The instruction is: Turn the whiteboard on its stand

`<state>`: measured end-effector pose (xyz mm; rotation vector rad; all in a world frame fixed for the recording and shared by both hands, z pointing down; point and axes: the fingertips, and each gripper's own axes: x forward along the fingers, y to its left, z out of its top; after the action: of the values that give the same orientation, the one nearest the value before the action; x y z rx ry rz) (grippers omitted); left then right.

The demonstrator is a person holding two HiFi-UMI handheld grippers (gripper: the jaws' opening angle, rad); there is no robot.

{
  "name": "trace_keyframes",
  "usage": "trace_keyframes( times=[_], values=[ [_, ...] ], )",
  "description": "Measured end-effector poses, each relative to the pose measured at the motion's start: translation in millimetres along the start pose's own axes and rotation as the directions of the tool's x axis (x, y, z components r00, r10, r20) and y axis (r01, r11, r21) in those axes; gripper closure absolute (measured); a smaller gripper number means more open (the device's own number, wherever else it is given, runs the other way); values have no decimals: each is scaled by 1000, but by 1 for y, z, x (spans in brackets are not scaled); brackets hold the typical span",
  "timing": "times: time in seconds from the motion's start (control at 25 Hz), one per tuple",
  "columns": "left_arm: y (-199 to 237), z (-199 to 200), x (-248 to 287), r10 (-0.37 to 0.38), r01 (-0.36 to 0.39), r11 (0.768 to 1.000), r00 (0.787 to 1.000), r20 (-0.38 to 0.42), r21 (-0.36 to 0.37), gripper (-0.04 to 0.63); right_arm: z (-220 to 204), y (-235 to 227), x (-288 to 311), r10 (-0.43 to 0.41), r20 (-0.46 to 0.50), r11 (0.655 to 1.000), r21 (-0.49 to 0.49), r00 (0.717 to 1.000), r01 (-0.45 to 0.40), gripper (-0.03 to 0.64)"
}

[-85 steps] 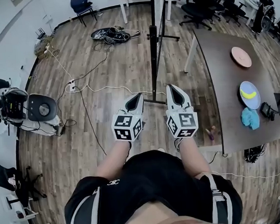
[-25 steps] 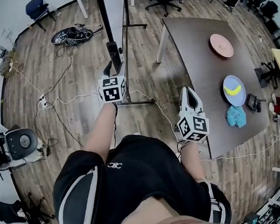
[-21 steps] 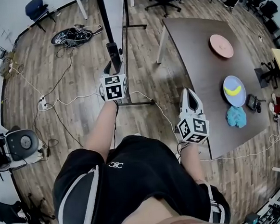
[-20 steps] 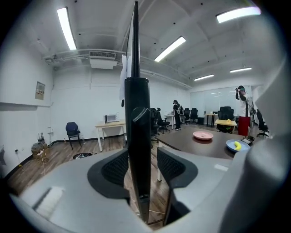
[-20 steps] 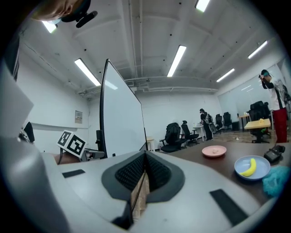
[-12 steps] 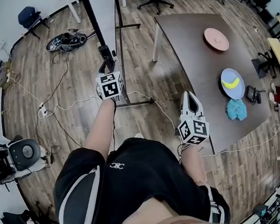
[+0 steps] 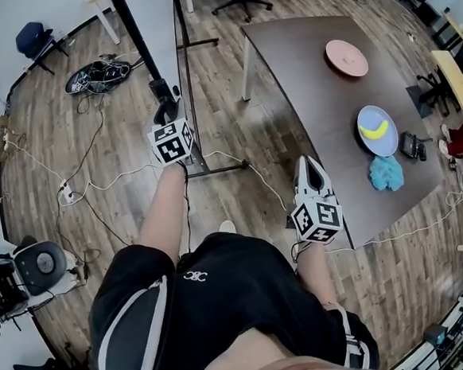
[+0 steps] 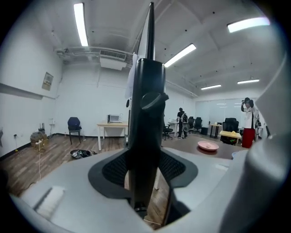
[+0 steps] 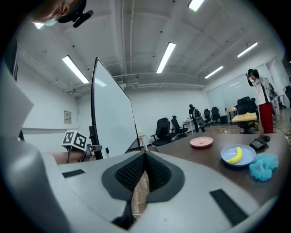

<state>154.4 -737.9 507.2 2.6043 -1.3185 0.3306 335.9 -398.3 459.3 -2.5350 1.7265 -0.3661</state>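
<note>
Drawn back beside the person's hip since the earlier frames, the right gripper points forward with its jaws together and nothing between them. Ahead of it, the left gripper has reached out, and its jaws are clamped on the black upright post of the stand. The whiteboard stands upright on the wooden floor just beyond. Farther right, the dark surface carries a teal cloth, a blue plate with a banana, and a pink plate.

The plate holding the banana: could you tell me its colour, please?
The plate is light blue, clearest in the right gripper view.
</note>
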Motion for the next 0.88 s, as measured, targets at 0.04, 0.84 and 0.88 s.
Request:
trace_keyframes(
  times=[0.04,0.84,0.88],
  values=[
    [1,0,1,13,-13,1000,1000,14,16,394,0,0,-1,1,-2,1000,2,1000,-1,611],
    [-10,-6,-24,8,-11,997,999,35,82,397,2,14,-32,84,15,996,-4,996,-84,611],
    [-12,-7,-27,7,-10,997,999,34,83,397,2,13,-34,85,17,996,-4,996,-85,611]
  ],
)
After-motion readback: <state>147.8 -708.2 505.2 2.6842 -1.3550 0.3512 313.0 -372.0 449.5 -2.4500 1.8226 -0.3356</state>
